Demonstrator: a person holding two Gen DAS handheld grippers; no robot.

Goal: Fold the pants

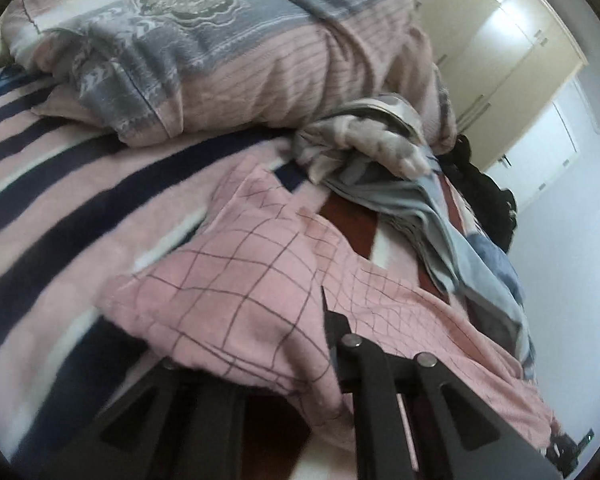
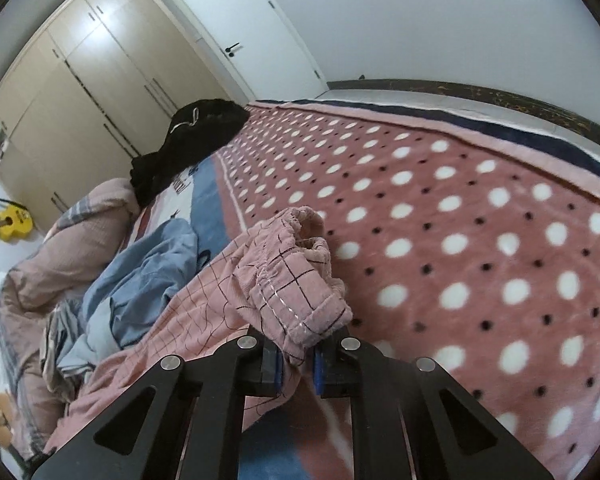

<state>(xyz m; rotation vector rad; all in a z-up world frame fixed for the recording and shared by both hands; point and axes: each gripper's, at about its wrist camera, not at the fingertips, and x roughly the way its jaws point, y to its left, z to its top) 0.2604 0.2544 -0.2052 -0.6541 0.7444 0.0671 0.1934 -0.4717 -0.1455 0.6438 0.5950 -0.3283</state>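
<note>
The pink checked pants [image 1: 236, 280] lie stretched across the bed blanket. My left gripper [image 1: 300, 364] is shut on the pants' cuff end, and cloth drapes over its fingers and hides the left one. In the right wrist view the elastic waistband [image 2: 300, 288] of the pants is bunched between the blue pads of my right gripper [image 2: 298, 364], which is shut on it. The rest of the pants [image 2: 188, 328] trails away to the left.
A pink and grey quilt [image 1: 220, 60] is heaped at the back. Blue and grey clothes [image 1: 440, 216] lie beside the pants, also in the right wrist view [image 2: 140, 276]. A black garment [image 2: 196, 140] lies further off. The polka-dot blanket [image 2: 460, 240] spreads to the right. Wardrobe [image 2: 80, 80] and door [image 2: 252, 28] stand behind.
</note>
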